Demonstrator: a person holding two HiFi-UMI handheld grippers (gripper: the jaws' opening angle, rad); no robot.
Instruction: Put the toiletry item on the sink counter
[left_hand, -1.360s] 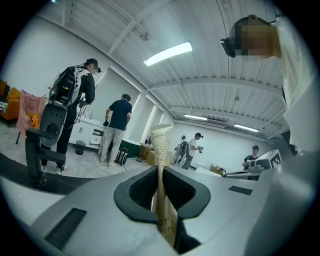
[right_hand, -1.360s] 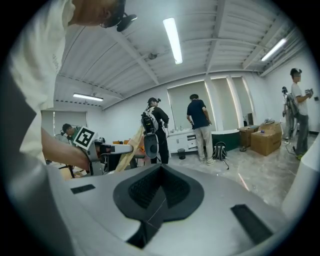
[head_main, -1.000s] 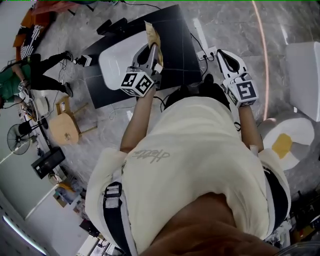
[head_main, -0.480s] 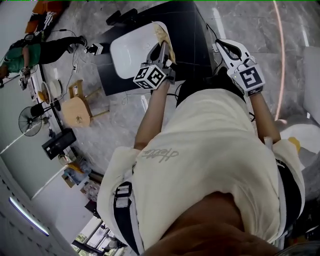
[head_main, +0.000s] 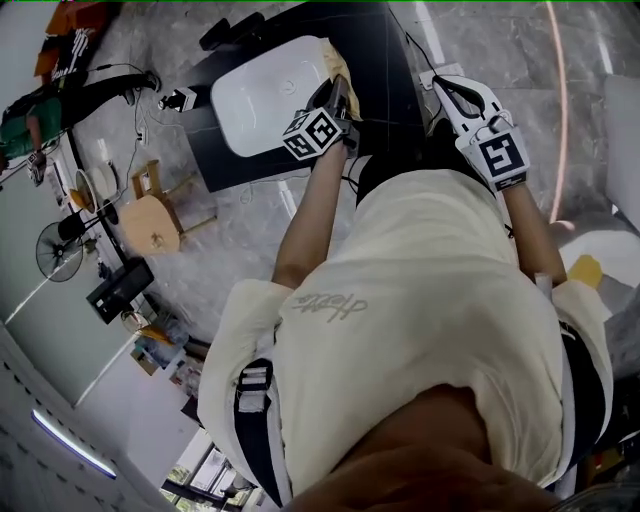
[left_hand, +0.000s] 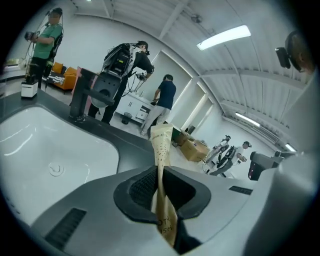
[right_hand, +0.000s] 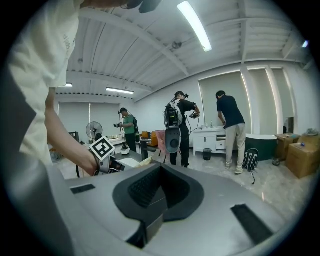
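Note:
The toiletry item is a flat tan tube (left_hand: 161, 150), upright between the jaws of my left gripper (left_hand: 161, 172), which is shut on its lower part. In the head view the tube (head_main: 341, 68) juts over the right rim of the white sink basin (head_main: 262, 95), set in a dark counter (head_main: 385, 60), with the left gripper (head_main: 338, 92) just above the counter's near edge. My right gripper (head_main: 447, 88) hangs past the counter's right end with its jaws together on nothing. In its own view the right gripper (right_hand: 157, 172) is shut, and the left gripper (right_hand: 112, 161) shows at the left.
A dark upright fixture (left_hand: 80, 97) stands at the basin's far side. A wooden stool (head_main: 150, 222) and a fan (head_main: 48, 252) stand left of the counter. A white fixture (head_main: 600, 275) is on the floor at right. Several people stand farther off in the room.
My left gripper has carried the tube forward and a little right, to the basin's right rim. The right gripper has kept its place beside the counter's end.

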